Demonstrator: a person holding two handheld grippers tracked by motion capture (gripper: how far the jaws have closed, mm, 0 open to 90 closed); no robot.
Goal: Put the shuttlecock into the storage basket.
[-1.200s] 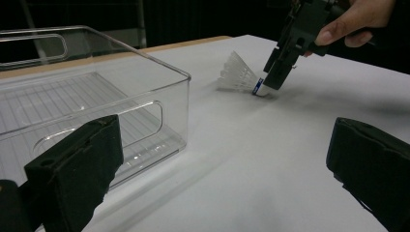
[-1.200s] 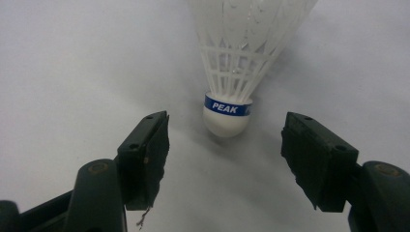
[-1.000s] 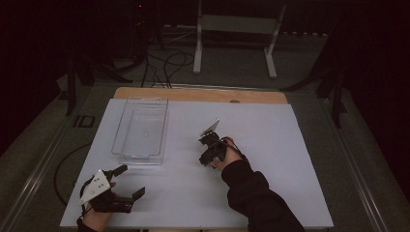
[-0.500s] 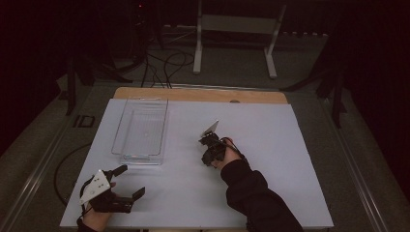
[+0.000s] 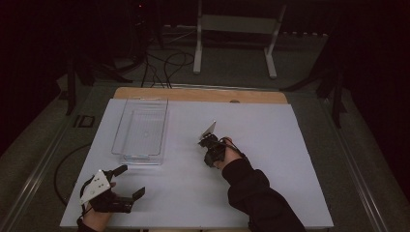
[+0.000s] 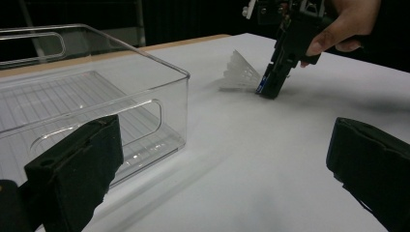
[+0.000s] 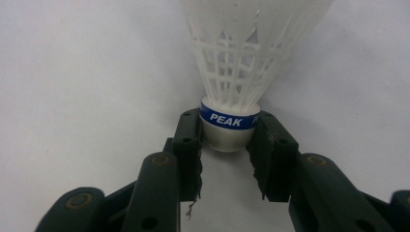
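Not much has moved since a second ago, honestly; the right gripper [image 5: 209, 142] looks to sit at the same spot near the middle of the white table [image 5: 290, 145], and the left gripper [image 5: 126, 181] is parked at the near left corner like before; the clear plastic bin [image 5: 141, 129] hasn't budged either. In the right gripper view the right gripper [image 7: 226, 140] has its two black jaws closed in on the cork base of a white plastic shuttlecock [image 7: 237, 72], one on each side of the blue band that reads PEAK, pressed against it as far as I can see; the skirt fans out away from the camera and the shuttlecock lies on the table surface. The left gripper view shows the same thing from the side: the shuttlecock [image 6: 240, 72] lying on the table with the right gripper [image 6: 270, 87] angled down onto its base, a hand [image 6: 345, 26] wrapped around the handle; it sits well to the side of the bin [image 6: 96, 96], not inside it. The left gripper's own jaws are spread wide with nothing between them; the bin is just beside the one on the left of that view.
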